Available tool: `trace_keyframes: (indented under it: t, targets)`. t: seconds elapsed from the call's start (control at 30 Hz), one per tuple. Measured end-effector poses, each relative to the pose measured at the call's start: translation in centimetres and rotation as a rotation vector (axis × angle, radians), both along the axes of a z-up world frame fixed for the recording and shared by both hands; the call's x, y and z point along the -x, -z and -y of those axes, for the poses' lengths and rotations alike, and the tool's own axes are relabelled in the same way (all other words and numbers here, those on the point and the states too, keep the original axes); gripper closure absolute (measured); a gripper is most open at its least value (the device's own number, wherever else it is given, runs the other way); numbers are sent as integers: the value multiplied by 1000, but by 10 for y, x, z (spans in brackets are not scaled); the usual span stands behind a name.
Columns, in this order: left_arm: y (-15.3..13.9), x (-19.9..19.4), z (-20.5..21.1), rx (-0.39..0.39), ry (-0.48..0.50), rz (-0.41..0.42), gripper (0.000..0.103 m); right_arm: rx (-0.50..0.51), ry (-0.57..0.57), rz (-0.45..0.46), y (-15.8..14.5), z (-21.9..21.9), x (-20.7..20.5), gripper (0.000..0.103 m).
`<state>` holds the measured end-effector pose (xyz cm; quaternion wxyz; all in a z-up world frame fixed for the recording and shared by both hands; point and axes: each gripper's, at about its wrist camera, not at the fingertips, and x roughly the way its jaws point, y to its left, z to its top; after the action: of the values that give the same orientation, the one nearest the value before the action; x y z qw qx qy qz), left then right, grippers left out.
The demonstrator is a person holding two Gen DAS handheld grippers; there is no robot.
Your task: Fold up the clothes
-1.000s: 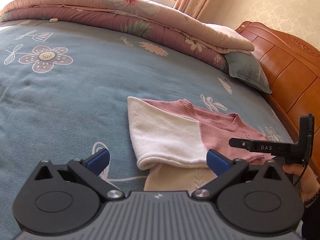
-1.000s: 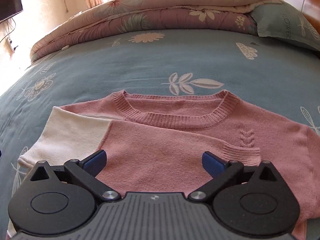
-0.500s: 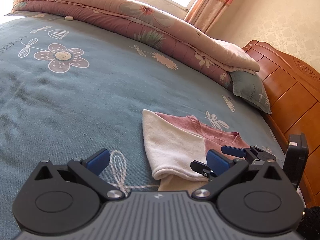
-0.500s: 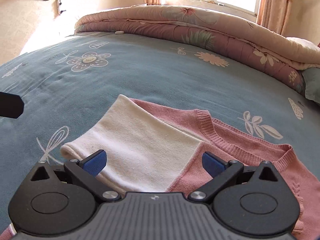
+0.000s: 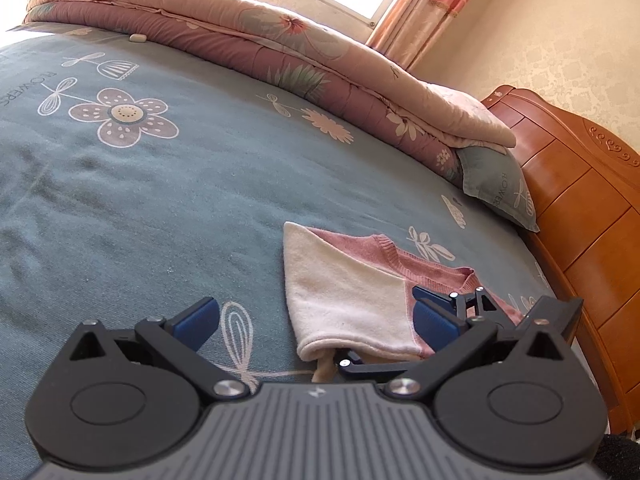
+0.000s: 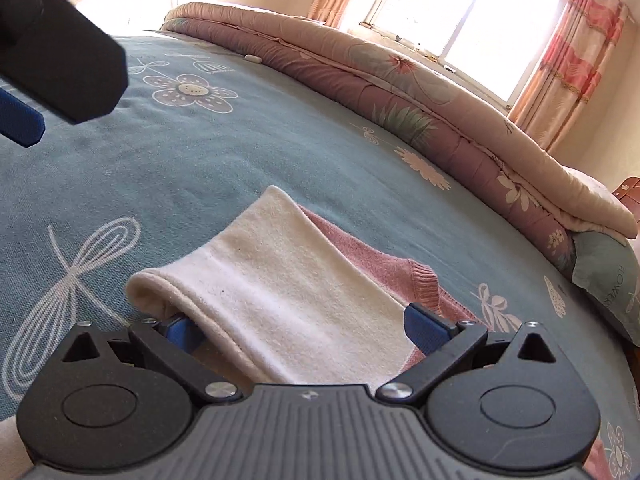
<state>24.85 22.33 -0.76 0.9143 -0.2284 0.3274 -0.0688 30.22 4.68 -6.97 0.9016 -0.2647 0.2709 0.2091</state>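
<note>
Your right tool [image 6: 296,326] is wide open, and the white sleeve [image 6: 280,276] of the sweater runs right through the gap between the two blue pads. The left pad [image 6: 180,330] is tucked into the open cuff end of that sleeve, the right pad [image 6: 424,326] sits just off the sleeve's other edge, by the pink ribbed neckline. Nothing is pinched.

Your left tool [image 5: 316,320] is open too, hanging over the bed with bare sheet and the sleeve's cuff between its pads. In the left wrist view you can see the right tool [image 5: 452,316] poking in just beside the left one's right pad, low at the cuff.

The sweater [image 5: 360,280] lies flat on the blue flowered bedsheet [image 5: 160,208], the white sleeve folded across the pink body, neckline pointing toward the headboard side. Further back, a rolled pink floral quilt [image 5: 280,60] runs along the far edge of the bed, with a blue pillow [image 5: 500,188] at its end against the wooden headboard [image 5: 580,208]. Window and pink curtains [image 6: 576,32] sit behind that.
</note>
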Motion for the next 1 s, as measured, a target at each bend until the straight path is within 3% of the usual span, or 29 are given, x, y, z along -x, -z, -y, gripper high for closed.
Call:
trace_keyframes:
  t: [0.03,0.13,0.3,0.6,0.7,1.0]
  targets:
    - [0,0,0,2,1,2,1,16,-22,9,2,-3,5,17]
    - [0,0,-1,7,-2,2,1,92,-79,60,2,-11,18,17]
    - [-1,1,-1,10,-4,5,1,65,-57,7,-4,-7,13,8]
    - [-1,1,-3,34,-15,15,1,-86,-12,-156,-6,-4,-21,11]
    - [-3,2,-5,53,-6,29,1,-136,-17,-148,-14,18,-11,10]
    - [0,1,-6,104,21,26,1,-81,-17,-150,-1,9,0,8]
